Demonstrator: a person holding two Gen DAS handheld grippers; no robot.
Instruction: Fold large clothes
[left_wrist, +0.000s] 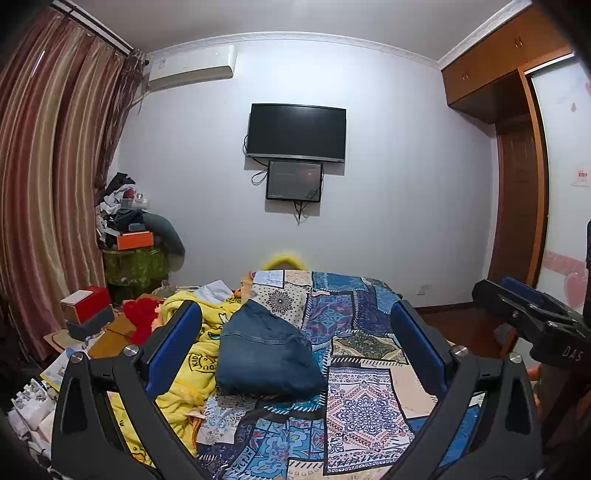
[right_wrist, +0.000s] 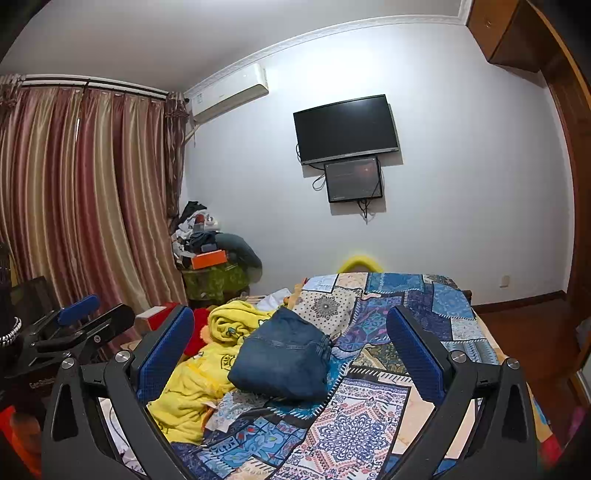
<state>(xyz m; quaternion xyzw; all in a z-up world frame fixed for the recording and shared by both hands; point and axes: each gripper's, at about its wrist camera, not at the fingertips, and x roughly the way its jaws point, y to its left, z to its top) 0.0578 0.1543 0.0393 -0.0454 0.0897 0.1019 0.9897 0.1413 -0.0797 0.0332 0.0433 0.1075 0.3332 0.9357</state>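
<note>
A folded pair of blue jeans (left_wrist: 264, 356) lies on the patchwork bedspread (left_wrist: 362, 406), and shows in the right wrist view too (right_wrist: 284, 360). My left gripper (left_wrist: 295, 325) is open and empty, held above the bed with the jeans between its fingers in view. My right gripper (right_wrist: 290, 328) is open and empty, also above the bed. The right gripper shows at the right edge of the left wrist view (left_wrist: 532, 314). The left gripper shows at the left of the right wrist view (right_wrist: 79, 321).
A crumpled yellow blanket (left_wrist: 192, 354) and a red item (left_wrist: 142, 317) lie left of the jeans. Boxes (left_wrist: 88, 312) and clutter sit at the bed's left side. A pile of clothes (left_wrist: 125, 214) stands in the corner by the curtains (left_wrist: 48, 184). A wardrobe (left_wrist: 517, 147) is at the right.
</note>
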